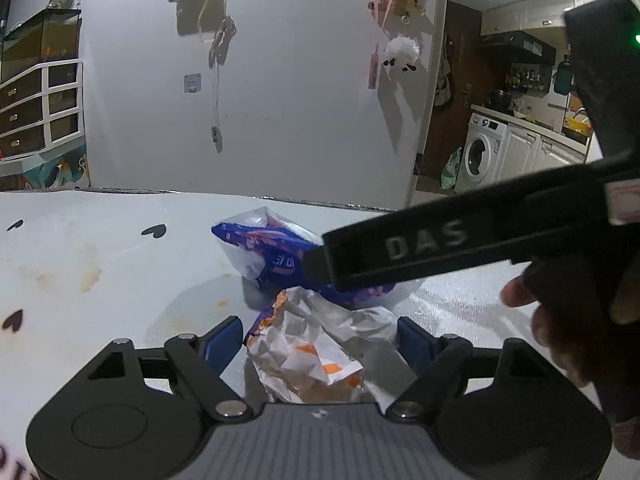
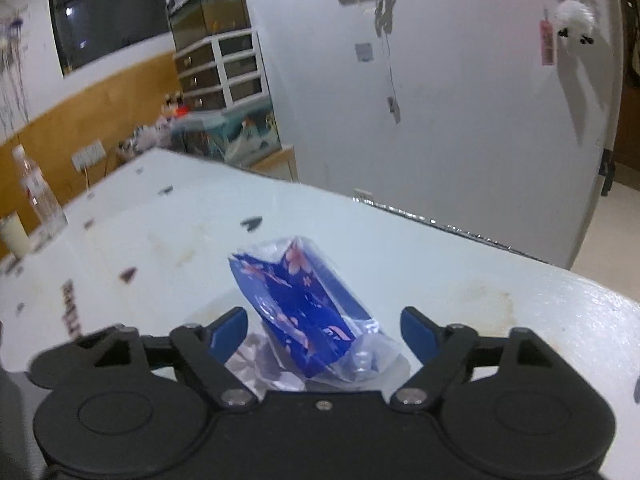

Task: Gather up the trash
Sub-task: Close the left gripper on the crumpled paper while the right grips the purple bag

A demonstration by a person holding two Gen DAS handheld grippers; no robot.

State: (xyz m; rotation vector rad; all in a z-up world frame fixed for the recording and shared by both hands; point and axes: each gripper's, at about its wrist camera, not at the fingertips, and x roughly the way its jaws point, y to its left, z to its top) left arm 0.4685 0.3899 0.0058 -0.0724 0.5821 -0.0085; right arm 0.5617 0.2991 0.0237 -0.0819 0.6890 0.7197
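Tongs first: left tongs [image 1: 318, 340] spread open around crumpled orange-and-white wrapper [image 1: 312, 356], blue pads either side of it and not clamped down yet. Right tongs [image 2: 324, 332] same deal, gaping around blue flowery packet [image 2: 296, 308] with no squeeze on it. Best to nudge both a touch deeper to get the bulk between the pads rather than a loose edge, then close slow and firm, given slippy plastic and squashy paper at a guess, and lift clear of white table [image 1: 100, 248] one at a time, packet lying just beyond wrapper and nearly touching.
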